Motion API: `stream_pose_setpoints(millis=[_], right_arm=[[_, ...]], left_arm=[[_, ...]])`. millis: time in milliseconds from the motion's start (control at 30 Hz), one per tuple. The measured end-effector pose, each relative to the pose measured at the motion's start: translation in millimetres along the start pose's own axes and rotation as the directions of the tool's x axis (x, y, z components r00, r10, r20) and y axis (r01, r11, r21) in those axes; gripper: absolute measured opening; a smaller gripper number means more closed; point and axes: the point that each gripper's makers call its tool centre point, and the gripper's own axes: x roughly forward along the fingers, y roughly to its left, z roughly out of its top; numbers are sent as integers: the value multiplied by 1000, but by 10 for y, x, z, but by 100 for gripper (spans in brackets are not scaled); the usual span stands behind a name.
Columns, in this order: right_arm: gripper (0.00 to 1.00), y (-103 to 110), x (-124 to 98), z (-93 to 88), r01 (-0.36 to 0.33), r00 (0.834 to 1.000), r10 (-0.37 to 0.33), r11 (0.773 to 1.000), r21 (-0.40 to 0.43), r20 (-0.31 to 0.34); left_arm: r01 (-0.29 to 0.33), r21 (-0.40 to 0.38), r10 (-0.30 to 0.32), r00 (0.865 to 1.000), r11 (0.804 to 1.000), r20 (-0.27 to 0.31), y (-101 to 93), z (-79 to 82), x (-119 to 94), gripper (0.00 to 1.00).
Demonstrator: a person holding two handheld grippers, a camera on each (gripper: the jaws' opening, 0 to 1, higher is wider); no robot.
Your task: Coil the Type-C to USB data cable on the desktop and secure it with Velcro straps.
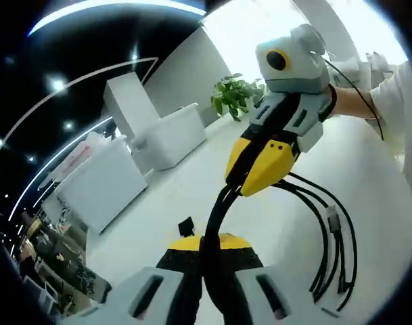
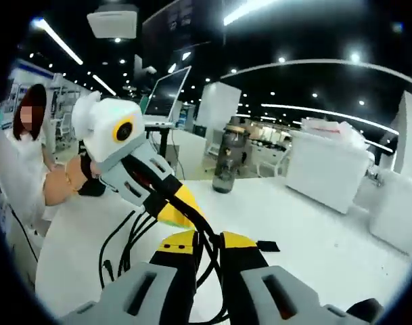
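Observation:
A black data cable (image 1: 216, 217) runs taut between my two grippers above the white tabletop (image 1: 273, 223). My left gripper (image 1: 207, 245) rises from the bottom of the left gripper view, shut on the cable. My right gripper (image 1: 238, 187), held by a hand, pinches the same cable just beyond it. The cable's loops (image 1: 331, 244), with grey connectors, hang and lie to the right. A small black strap tab (image 1: 185, 227) sticks out by the left jaw. In the right gripper view my right gripper (image 2: 209, 245) grips the cable (image 2: 207, 261), the left gripper (image 2: 191, 215) comes in from the left, and loops (image 2: 124, 247) trail below.
White boxes (image 1: 168, 135) and a potted plant (image 1: 234, 95) stand at the table's far side. A dark water bottle (image 2: 229, 159), a laptop (image 2: 168, 91) and a white box (image 2: 327, 169) stand beyond the grippers. A person's arm (image 2: 60, 186) is at left.

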Motion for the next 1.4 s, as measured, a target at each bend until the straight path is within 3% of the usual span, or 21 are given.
stream_pose_setpoints(millis=[133,233,333,433,533,600,633,733,767,900,933,1000,1100,1133,1200,1267,1400], right_arm=[[13,-194,-72,-14,80,996,-79,997,-18,37],[12,-165,-85,-131,66,998,-65,997,-30,24],[12,-55,-34,-235,41,999,-40,994,-105,11],[12,36,52,-270,43,999,-43,976,-211,5],[13,132,186,-358,39,998,-49,952,-303,-26],[16,162,313,-427,41,997,-63,926,-375,-48],[17,170,375,-455,47,996,-77,903,-428,-55],[17,142,598,-548,69,988,-138,782,-620,-64],[16,149,653,-583,63,987,-146,752,-656,-72],[14,137,821,-613,72,985,-158,737,-672,-67],[14,126,837,-615,71,984,-162,725,-685,-69],[14,143,902,-632,47,984,-161,668,-743,-82],[14,201,971,-706,-6,981,-147,617,-787,-123],[14,186,986,-691,-6,981,-155,574,-819,-116],[14,171,1006,-674,-7,981,-159,535,-845,-109],[14,153,1038,-685,-10,981,-157,543,-839,-113],[13,119,1074,-648,11,984,-161,511,-860,-83]], left_arm=[[-1,5,2,996,1000,-91,157,-278,175,7],[-4,-9,3,993,1000,-118,296,-353,225,7],[8,-16,-10,991,1000,-135,379,-401,318,7],[57,-2,-57,981,998,-186,424,-514,462,7],[154,-61,-162,969,986,-187,361,-607,589,7],[149,-34,-153,964,988,-215,425,-680,643,7],[145,13,-137,958,989,-251,478,-732,649,7],[165,39,-149,950,985,-275,481,-771,665,7],[176,38,-159,947,984,-280,469,-782,661,7],[202,84,-167,937,976,-307,450,-794,644,7],[208,97,-169,935,973,-312,445,-792,641,7],[217,106,-174,933,970,-316,434,-790,640,7],[227,141,-170,928,964,-333,435,-789,637,7],[226,147,-166,927,963,-336,440,-791,634,7],[230,149,-170,927,962,-333,416,-779,620,7],[235,142,-179,928,961,-326,396,-767,621,7],[255,155,-192,922,954,-337,323,-777,627,7]])
